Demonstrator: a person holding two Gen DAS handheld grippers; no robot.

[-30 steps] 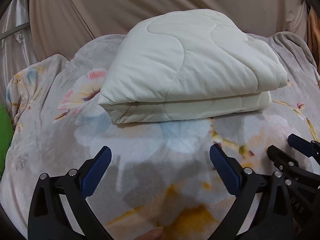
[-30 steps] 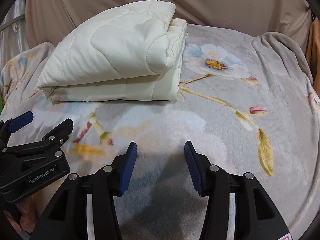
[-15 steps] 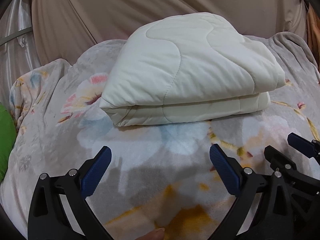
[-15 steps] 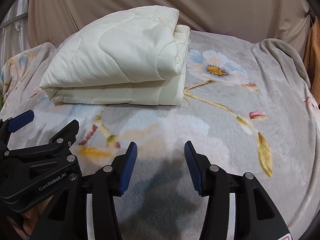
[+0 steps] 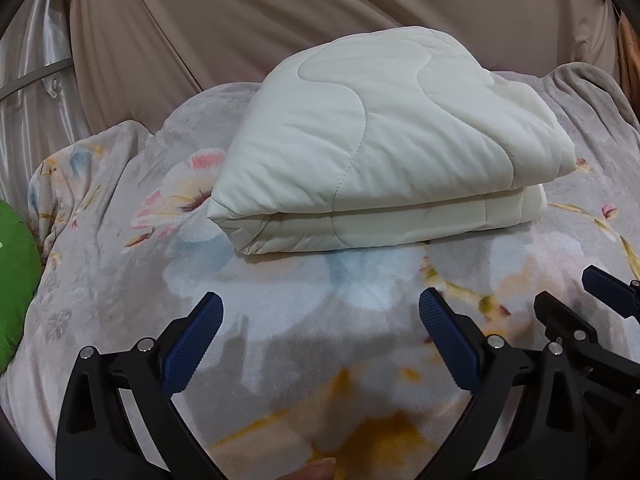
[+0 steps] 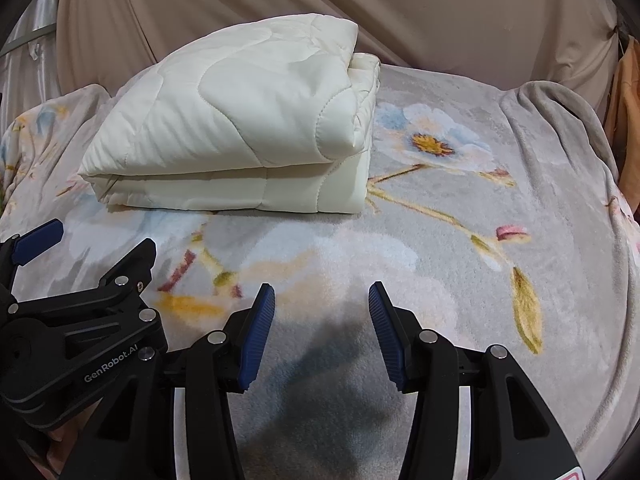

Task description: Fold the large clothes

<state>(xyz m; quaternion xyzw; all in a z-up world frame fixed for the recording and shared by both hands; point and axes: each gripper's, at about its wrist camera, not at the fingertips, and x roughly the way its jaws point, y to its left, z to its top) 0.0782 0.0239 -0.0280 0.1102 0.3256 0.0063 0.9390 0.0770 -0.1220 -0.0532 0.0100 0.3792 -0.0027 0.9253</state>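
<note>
both grippers empty — left gripper wide, right gripper half-spread — above blanket.

Side-by-side downward wrist views, shared quilt.

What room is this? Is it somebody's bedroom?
Probably a bedroom. A soft flowered blanket covers what looks like a bed, a folded cream quilt lies on it, and beige curtains hang behind.

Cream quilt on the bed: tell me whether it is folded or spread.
Folded. The cream quilt lies as a compact stack of layers on the floral blanket, fold edges showing along its front.
</note>
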